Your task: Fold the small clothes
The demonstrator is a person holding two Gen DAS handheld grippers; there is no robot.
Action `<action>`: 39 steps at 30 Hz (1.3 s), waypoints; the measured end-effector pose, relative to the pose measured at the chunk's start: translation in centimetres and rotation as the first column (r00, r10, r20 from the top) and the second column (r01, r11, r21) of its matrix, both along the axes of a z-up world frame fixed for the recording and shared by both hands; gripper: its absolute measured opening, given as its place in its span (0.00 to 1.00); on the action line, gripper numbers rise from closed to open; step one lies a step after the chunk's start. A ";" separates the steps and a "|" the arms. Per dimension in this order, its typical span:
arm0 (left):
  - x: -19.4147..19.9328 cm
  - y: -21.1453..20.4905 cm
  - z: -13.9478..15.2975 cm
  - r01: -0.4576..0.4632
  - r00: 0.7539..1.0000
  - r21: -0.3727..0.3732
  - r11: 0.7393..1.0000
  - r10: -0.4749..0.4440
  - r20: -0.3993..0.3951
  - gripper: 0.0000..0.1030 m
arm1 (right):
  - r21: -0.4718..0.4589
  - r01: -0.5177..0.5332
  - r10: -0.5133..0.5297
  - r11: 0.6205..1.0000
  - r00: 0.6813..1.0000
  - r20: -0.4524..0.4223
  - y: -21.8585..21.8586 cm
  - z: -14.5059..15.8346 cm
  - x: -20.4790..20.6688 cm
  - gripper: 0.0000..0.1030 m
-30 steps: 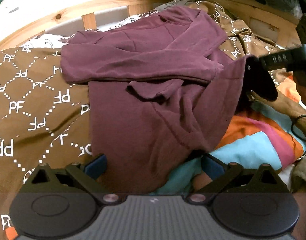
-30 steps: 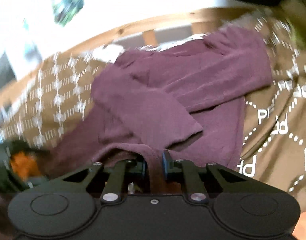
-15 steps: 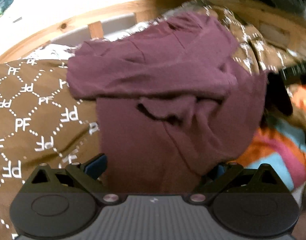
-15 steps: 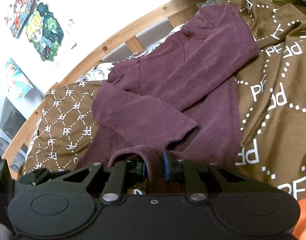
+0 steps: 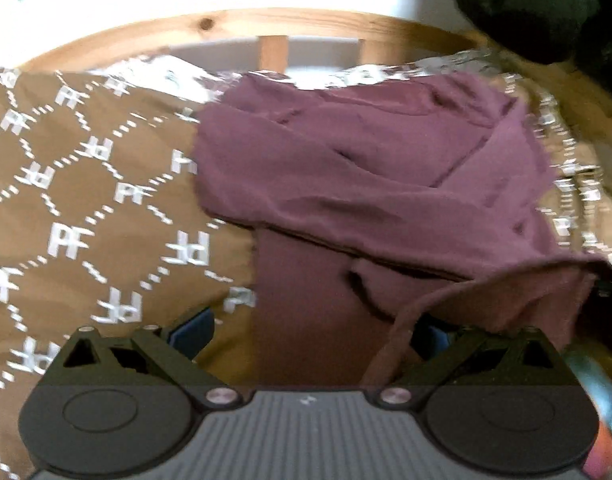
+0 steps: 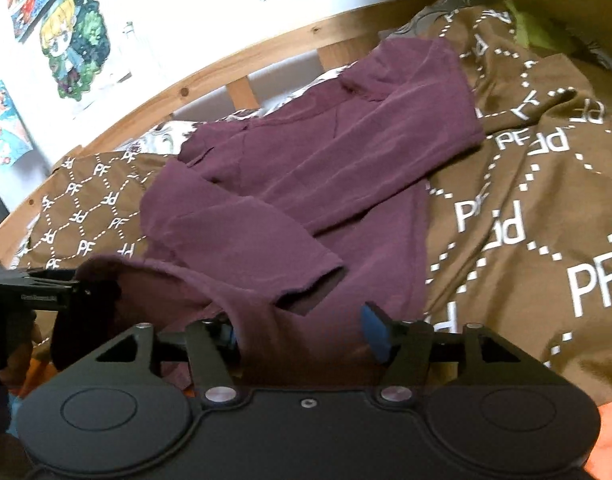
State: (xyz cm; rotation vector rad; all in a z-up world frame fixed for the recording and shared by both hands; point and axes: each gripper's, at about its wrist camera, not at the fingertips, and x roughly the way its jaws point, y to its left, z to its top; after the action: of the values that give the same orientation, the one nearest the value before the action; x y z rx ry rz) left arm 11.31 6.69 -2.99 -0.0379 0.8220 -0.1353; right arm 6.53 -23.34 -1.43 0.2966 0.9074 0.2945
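Maroon garment (image 5: 370, 184): one, long-sleeved, partly folded
Sleeves showing on it: two
Brown patterned bedcover (image 5: 86, 208): one
Wooden bed rail (image 5: 234, 24): one
Upright slats under the rail, left wrist view: two
Grippers: two, left gripper (image 5: 310, 334) and right gripper (image 6: 302, 334)
Cartoon posters (image 6: 72, 40) on the wall, right wrist view: at least four

Soft daylight, blown-out white wall, left wrist view motion-blurred, fisheye bending edges, dark corners

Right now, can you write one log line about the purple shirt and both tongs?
step: folding purple shirt | right tongs: just opening, hem loose between | left tongs: open, over shirt | surface: brown blanket
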 end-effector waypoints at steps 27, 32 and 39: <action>-4.5 -13.5 -4.8 0.286 0.953 0.382 0.879 -0.301 -0.021 0.97 | 0.238 0.027 -0.041 0.971 0.998 0.051 -1.2 1.1 0.2 0.29; -4.8 -11.4 -4.0 0.229 0.969 0.427 0.875 -0.245 -0.018 0.92 | 0.224 0.026 -0.040 0.974 0.998 0.056 -1.7 1.3 0.0 0.29; -6.1 -8.4 -2.7 0.204 0.978 0.447 0.871 -0.204 -0.048 0.58 | 0.200 0.023 -0.035 0.980 0.998 0.059 -1.5 1.3 -0.2 0.22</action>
State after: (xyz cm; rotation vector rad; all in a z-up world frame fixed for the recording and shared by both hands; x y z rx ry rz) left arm 5.22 -1.69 -5.66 0.4906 0.8394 -0.1409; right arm 6.35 -24.81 -0.13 0.4830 0.8127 0.3666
